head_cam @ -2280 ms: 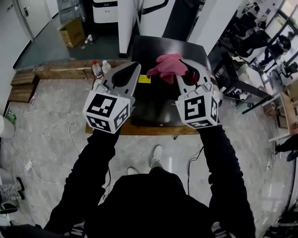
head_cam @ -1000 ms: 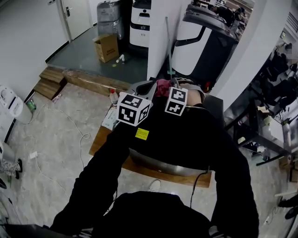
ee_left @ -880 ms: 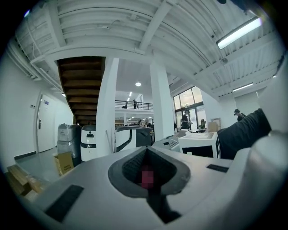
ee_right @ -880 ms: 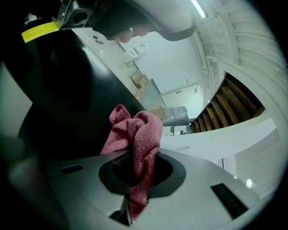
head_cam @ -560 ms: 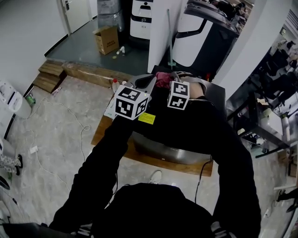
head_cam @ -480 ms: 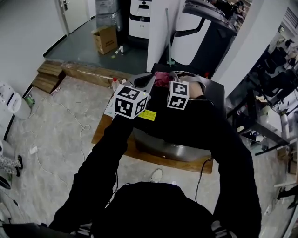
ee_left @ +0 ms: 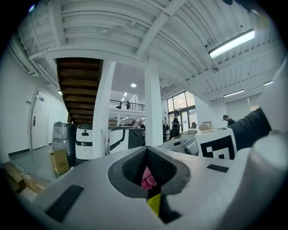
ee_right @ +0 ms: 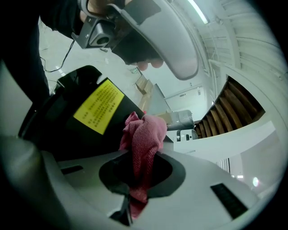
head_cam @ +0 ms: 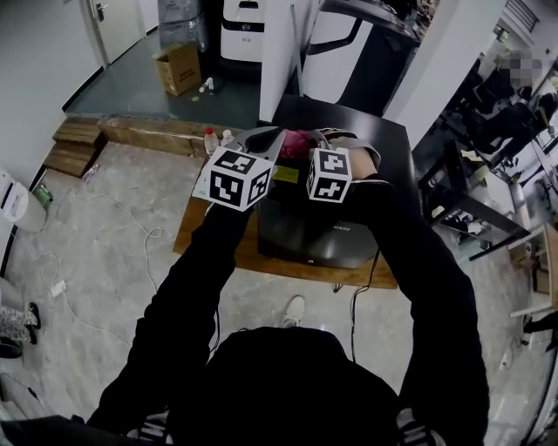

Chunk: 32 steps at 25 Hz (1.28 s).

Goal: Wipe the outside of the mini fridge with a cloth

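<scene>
Pink cloth (ee_right: 145,134) sits clamped in the right gripper (ee_right: 140,173) jaws above the black mini fridge (head_cam: 344,235); the left gripper (ee_left: 146,152) jaws are closed, holding nothing.

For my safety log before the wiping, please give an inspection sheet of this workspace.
Surface: wooden platform on the floor, under the fridge.
Job's things: black fridge; pink cloth near its yellow label.
Clutter: bottles beside the fridge; box farther away.
Grippers: left hand-held gripper shut, empty; right hand-held gripper shut on the cloth.
Cables: white cable on the floor; black cable by the platform.
Surroundings: wooden steps, white machines.
</scene>
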Each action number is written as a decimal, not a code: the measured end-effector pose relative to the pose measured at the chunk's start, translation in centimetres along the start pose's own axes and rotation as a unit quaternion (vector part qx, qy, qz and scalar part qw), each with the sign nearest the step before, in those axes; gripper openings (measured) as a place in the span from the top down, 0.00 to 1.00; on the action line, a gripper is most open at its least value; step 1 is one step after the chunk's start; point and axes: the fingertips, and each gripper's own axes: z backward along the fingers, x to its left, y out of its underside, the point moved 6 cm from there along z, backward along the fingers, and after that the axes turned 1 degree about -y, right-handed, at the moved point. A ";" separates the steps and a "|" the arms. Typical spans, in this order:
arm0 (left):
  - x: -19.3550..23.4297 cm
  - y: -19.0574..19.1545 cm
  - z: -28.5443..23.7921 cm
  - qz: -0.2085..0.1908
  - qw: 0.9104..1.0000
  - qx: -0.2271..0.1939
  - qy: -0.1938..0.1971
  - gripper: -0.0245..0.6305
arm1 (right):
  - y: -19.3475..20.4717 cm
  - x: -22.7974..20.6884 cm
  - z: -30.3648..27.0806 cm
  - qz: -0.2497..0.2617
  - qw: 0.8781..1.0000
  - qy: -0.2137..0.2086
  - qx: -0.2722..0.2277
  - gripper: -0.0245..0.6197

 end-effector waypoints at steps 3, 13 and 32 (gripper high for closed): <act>-1.2 0.5 2.2 0.001 1.000 0.000 0.013 0.95 | -1.7 2.2 2.1 -0.007 1.000 -0.008 0.007 0.91; -5.3 1.1 6.5 0.003 0.999 -0.008 0.043 0.95 | -4.6 6.5 7.7 -0.027 0.999 0.007 0.023 0.90; -10.7 -5.2 0.3 -0.017 0.996 -0.072 0.043 0.95 | 9.2 -0.6 16.0 -0.111 0.983 0.131 0.065 0.90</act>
